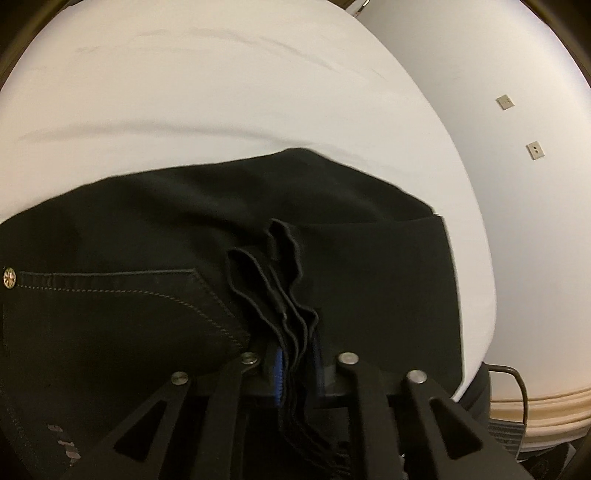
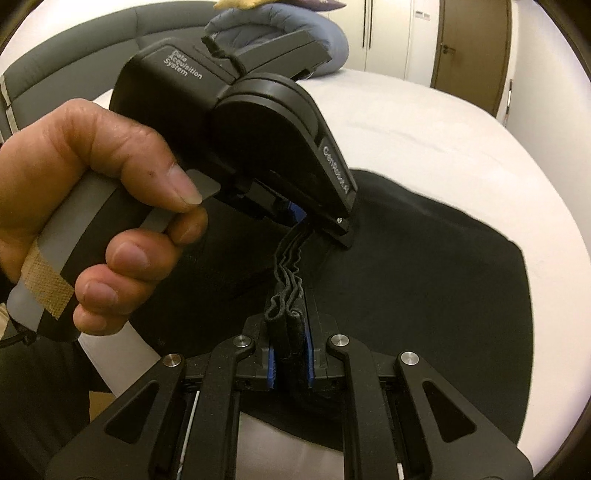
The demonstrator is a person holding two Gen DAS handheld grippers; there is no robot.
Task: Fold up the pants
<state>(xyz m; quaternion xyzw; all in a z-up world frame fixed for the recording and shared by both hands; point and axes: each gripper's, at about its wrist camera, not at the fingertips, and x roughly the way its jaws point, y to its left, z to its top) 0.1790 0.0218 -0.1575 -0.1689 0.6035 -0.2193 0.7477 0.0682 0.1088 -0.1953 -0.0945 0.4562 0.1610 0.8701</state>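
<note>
Black pants (image 1: 147,229) lie on a white bed (image 1: 221,92), with a stitched pocket and a metal rivet (image 1: 9,277) at the left. My left gripper (image 1: 295,369) is shut on a bunched stack of the pants' edges. In the right wrist view my right gripper (image 2: 290,354) is shut on the same bunched edge of the pants (image 2: 406,277). The left gripper (image 2: 306,221), held by a hand (image 2: 92,184), pinches that edge just beyond it. The two grippers are close together, facing each other.
A grey headboard (image 2: 74,55) and a blue-grey pillow (image 2: 332,33) are at the far end of the bed (image 2: 443,129). A wooden door (image 2: 472,48) and white cupboards stand behind. A white wall with two sockets (image 1: 535,151) is right of the bed, with a cable (image 1: 517,384) below.
</note>
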